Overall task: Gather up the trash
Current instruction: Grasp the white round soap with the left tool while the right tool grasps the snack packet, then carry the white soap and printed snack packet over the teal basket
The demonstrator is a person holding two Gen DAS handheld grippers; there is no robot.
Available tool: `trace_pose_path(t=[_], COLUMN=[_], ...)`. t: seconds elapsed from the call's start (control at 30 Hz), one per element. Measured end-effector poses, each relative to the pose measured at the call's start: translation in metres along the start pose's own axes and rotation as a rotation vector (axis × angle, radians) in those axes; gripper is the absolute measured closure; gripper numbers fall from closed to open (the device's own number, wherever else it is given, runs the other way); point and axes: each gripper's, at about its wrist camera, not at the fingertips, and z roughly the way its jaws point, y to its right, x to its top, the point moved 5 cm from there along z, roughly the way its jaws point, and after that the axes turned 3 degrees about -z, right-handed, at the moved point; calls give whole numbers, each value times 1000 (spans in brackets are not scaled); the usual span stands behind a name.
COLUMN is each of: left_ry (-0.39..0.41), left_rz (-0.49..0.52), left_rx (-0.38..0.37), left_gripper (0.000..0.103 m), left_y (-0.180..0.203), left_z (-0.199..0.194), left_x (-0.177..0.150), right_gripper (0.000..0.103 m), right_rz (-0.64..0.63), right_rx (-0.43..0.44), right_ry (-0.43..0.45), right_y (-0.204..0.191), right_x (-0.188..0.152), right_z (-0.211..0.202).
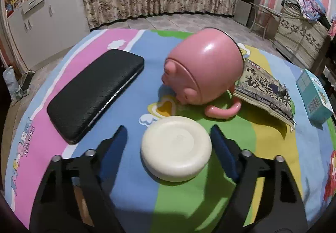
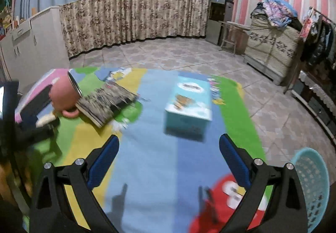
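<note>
Across most of both frames: a striped cartoon tablecloth point(image 1: 134, 191), blue, pink, green and yellow. At lower right of the right wrist view, just off the table edge: a teal perforated basket point(image 2: 313, 186), probably the trash bin; nothing visible inside from here.

Left of centre in the left wrist view: a black textured case point(image 1: 94, 96). Right of it, a pink mug point(image 1: 201, 69) tipped on its side, rim leaning on a printed book point(image 1: 266, 94). Centre of the right wrist view, blurred: a light blue carton point(image 2: 189, 105), likely trash.

Lower centre, left view: a cream round lid point(image 1: 176, 147) lying flat between the fingers of the left gripper point(image 1: 169, 136), spread wide, not touching. Right gripper point(image 2: 169, 147) equally wide, holding nothing, aimed toward the carton.

Judging by this: nothing collected yet; everything left to do.
</note>
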Motion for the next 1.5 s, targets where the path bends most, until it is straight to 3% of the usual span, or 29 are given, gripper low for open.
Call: trace_pose_path(t=[0.17,0.5,0.73,0.8,0.87,0.97,1.23,1.5], left_ry=[-2,31,35,35,34,35,39,56], left_rz=[-8,-52,-27,-27,-29,-37,-30,13], left_rx=[-30,-25,-14,-14,-14,-16,-17,-7], left_gripper=[43,43,43,43,43,43,43,43], left_y=[0,-7,0,1,1,-3,-5,4], left_z=[0,-9,-11,-12,-12,-13,-13,-17], left_x=[-1,-1,-2,-2,-3,-3,-4,-3], right_gripper=[9,12,58,66,82,96,97,97], right_rz=[52,48,40,44,28,21,30,85], right_rx=[25,13,100,118,123,122,107,15], right_ry=[-50,-107,-209,-201,-188,-162,-36,34], right_y=[-25,-61,-76,-77,-80,-79,-43,44], right_x=[16,30,19,17,17,20,36,13], right_z=[37,91,122,122,120,111,48,-47])
